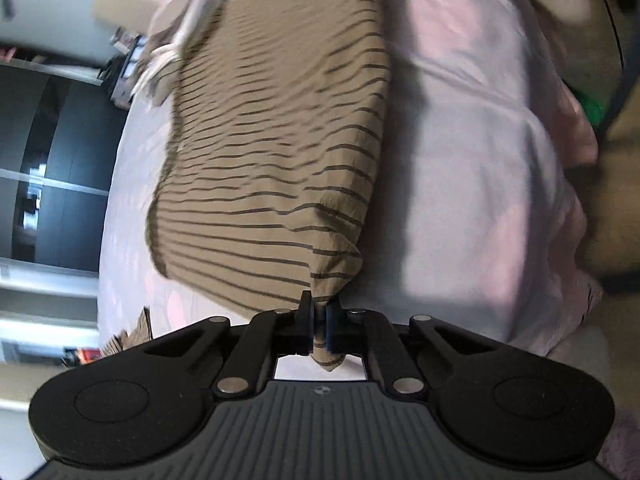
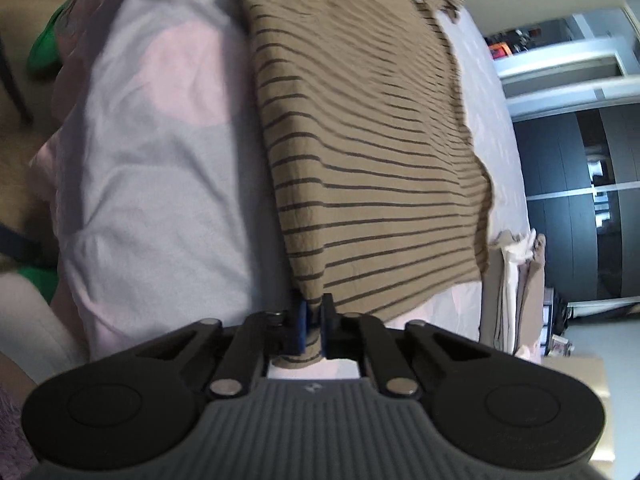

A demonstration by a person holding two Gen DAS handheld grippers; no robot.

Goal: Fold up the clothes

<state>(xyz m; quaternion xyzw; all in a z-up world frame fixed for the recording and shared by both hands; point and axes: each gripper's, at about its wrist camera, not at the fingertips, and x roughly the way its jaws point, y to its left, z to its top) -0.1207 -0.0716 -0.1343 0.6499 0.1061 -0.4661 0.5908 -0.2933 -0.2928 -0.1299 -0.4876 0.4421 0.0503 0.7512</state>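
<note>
A tan garment with thin dark stripes (image 1: 272, 152) lies stretched over a pale pink and lilac bed sheet (image 1: 480, 184). My left gripper (image 1: 319, 312) is shut on the near corner of this striped garment, and a tuft of cloth pokes out behind the pads. In the right wrist view the same striped garment (image 2: 372, 152) runs away from me over the sheet (image 2: 160, 168). My right gripper (image 2: 314, 314) is shut on another near corner of it, with cloth bunched between the blue pads.
A crumpled light cloth (image 1: 176, 56) lies at the far end of the bed. Folded beige and white clothes (image 2: 516, 296) are stacked by the bed's edge. Dark wardrobe doors (image 2: 580, 200) and white shelves (image 2: 560, 60) stand beyond. Something green (image 2: 44, 52) shows off the bed's side.
</note>
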